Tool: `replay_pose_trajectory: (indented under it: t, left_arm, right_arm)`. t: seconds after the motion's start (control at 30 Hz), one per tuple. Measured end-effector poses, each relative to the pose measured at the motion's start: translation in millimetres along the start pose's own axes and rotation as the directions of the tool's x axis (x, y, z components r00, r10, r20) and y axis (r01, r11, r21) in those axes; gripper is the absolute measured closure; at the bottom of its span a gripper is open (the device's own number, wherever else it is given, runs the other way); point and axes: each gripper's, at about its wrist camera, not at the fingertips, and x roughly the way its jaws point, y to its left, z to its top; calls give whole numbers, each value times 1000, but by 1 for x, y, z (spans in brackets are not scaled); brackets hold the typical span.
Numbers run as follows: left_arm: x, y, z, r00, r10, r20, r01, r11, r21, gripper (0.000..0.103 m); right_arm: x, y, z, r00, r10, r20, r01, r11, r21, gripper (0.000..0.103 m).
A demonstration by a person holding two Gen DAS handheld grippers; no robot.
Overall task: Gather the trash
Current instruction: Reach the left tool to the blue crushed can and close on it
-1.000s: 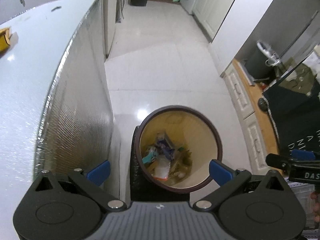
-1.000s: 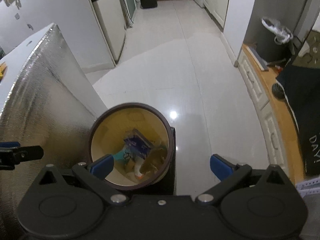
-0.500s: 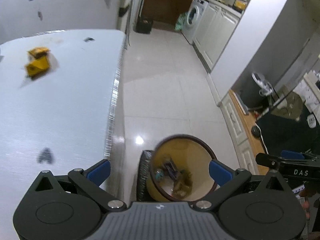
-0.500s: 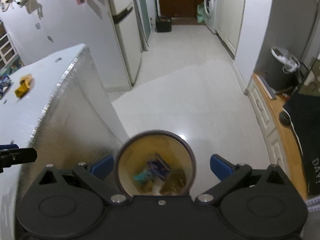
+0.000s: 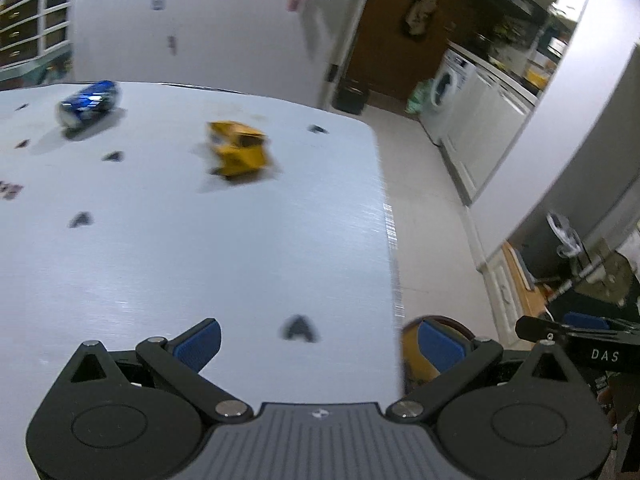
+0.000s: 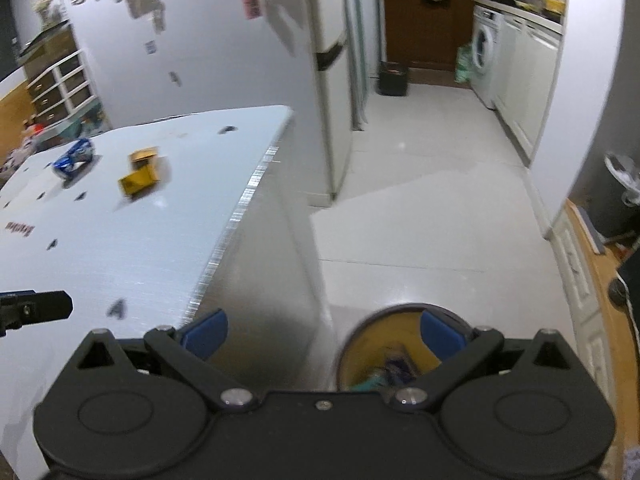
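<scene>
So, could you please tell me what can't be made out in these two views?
- Trash bin: its near half is hidden by the right gripper in the right wrist view; the table edge and a pad cover most of it in the left.
- Yellow carton: print smeared by motion blur, both views.
- Blue can: label unreadable, blurred.
- Small dark marks on the table: too blurred to identify.

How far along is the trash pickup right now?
Done: the trash bin on the floor beside the table already holds several pieces. In hand: nothing; the left gripper and right gripper are both open and empty. Left: a crushed yellow carton and a blue can lie on the table.
</scene>
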Motion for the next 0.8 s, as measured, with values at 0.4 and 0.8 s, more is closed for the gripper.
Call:
replay_pose_trajectory:
  t: [0.4,0.8]
  left_arm:
    - [-34,96,23,990,105,97,-103,994,-28,0]
    - [-3,159,92,956,215,201,-240,965,108,0]
  right_arm:
    - [22,98,15,998,60,27,-57,995,-82,0]
    - [49,161,68,992,92,90,-77,985,-151,0]
